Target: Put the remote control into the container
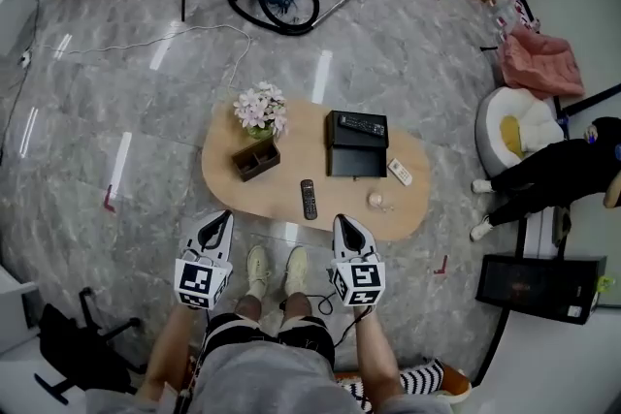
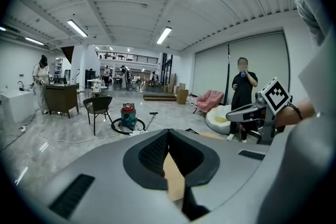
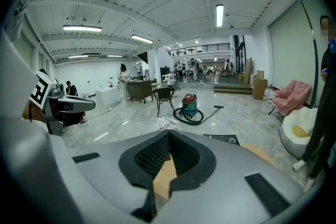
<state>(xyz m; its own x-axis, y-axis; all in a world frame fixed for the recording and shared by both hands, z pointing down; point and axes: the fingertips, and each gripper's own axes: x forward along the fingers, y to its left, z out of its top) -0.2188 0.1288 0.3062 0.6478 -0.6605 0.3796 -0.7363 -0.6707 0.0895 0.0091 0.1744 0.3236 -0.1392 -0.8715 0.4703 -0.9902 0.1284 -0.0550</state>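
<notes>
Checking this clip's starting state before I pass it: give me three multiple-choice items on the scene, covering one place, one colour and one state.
1. Where does the black remote nearest the person lie?
A. On a chair seat
B. On the bare table
C. On the floor

2. What colour is the open container beside the flowers?
A. White
B. Red
C. Dark brown

3. How do the two grippers stand?
A. Both shut, nothing held
B. One shut on a remote
C. Both wide open

Answers:
1 B: the remote lies flat on the wood, apart from the container.
2 C: its walls are dark brown against the pale tabletop.
3 A: the left gripper and the right gripper each have their jaws together, with nothing between them, short of the table's near edge.
</notes>
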